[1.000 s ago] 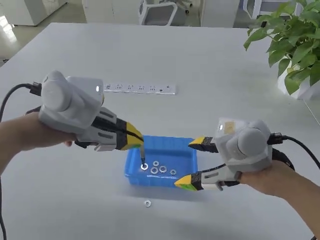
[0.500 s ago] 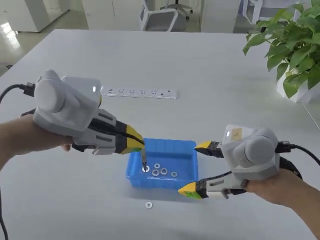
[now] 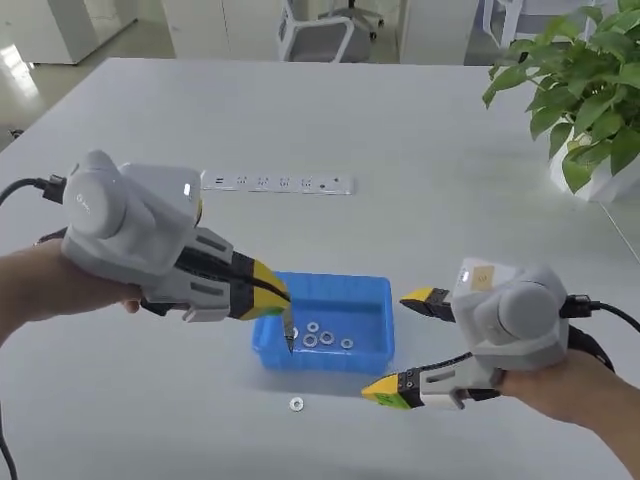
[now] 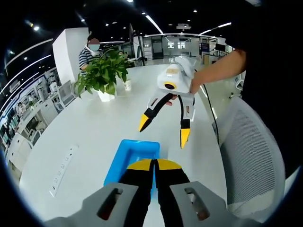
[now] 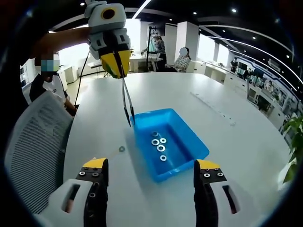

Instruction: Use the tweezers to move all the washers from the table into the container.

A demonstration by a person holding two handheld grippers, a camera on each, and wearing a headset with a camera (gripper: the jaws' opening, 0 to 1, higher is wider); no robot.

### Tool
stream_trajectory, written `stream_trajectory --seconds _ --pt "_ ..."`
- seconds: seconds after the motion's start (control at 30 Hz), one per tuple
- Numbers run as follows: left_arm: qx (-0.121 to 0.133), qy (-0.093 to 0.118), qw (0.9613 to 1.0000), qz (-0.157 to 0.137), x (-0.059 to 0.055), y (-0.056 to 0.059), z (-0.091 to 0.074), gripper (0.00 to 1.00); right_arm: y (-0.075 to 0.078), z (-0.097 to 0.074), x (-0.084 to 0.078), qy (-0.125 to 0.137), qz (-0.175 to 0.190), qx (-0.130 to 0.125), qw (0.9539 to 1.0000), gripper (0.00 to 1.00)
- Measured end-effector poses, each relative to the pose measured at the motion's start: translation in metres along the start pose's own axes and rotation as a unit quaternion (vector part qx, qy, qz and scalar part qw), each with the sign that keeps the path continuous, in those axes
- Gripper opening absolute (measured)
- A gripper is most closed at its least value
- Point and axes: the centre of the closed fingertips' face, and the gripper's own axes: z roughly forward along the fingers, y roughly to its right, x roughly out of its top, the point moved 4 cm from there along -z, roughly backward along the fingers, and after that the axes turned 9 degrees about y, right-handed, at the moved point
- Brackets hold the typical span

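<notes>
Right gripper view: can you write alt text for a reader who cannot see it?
The left gripper, shut on tweezers, holds their tips by the rim of a blue container with several washers inside. One washer lies on the table beside the container. The right gripper has its own jaws open at the bottom.

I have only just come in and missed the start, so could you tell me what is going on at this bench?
A person works with a gripper in each hand. The left gripper is shut on the tweezers, whose tips hang over one end of the blue container. Several washers lie inside it, and one washer lies on the table just in front of it, not yet moved. The right gripper is open, beside the container.
</notes>
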Motion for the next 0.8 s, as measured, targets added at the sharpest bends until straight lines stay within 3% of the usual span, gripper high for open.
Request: stream_trajectory --seconds 0.8 --pt "-0.023 0.0 0.9997 -0.007 -0.021 0.021 0.016 0.05 -0.008 -0.001 -0.013 -0.009 0.006 0.003 0.9999 0.74"
